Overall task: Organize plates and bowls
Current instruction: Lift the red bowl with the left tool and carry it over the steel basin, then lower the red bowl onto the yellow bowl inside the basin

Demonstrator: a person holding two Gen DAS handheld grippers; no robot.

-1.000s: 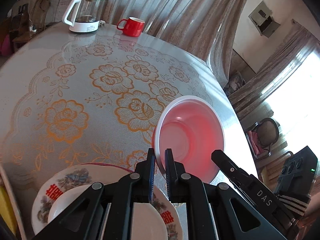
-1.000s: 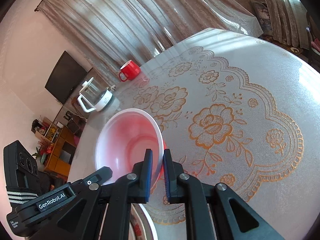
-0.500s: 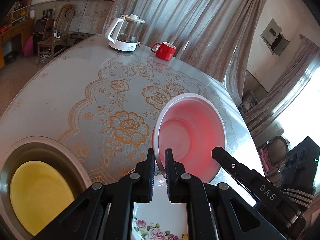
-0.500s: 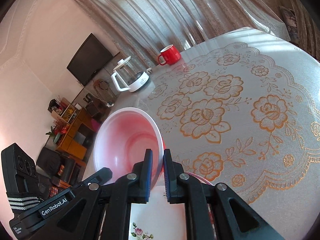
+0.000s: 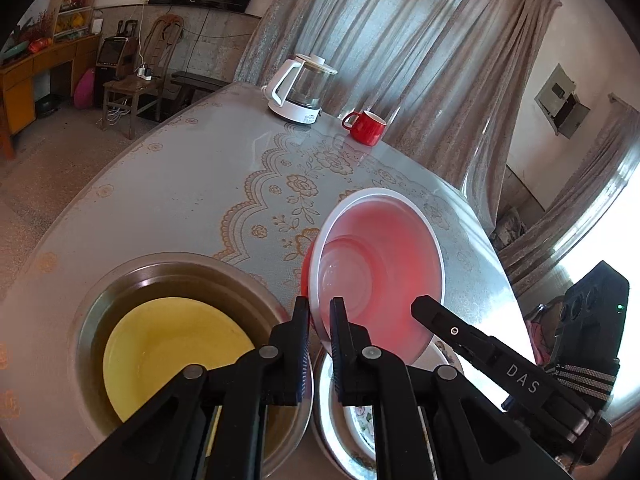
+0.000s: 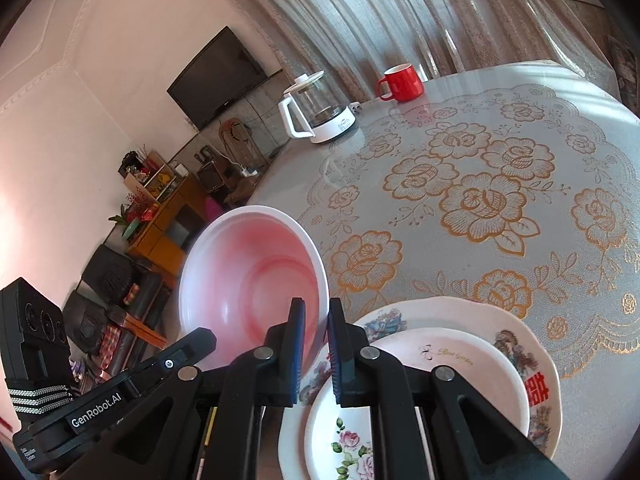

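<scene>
A red bowl with a white inside hangs in the air, gripped on both sides of its rim. My left gripper is shut on its left rim. My right gripper is shut on its right rim. In the left wrist view a steel basin with a yellow bowl inside sits low left, just left of the red bowl. Below the grippers lies a stack of flowered plates, also partly seen in the left wrist view.
A glass kettle with white handle and a red mug stand at the far table edge by the curtain. The round table has a gold floral cloth. A chair and cabinets stand on the floor to the left.
Both grippers carried the red bowl leftward. The steel basin with the yellow bowl has come fully into the left wrist view; the plates now lie under and right of the bowl.
</scene>
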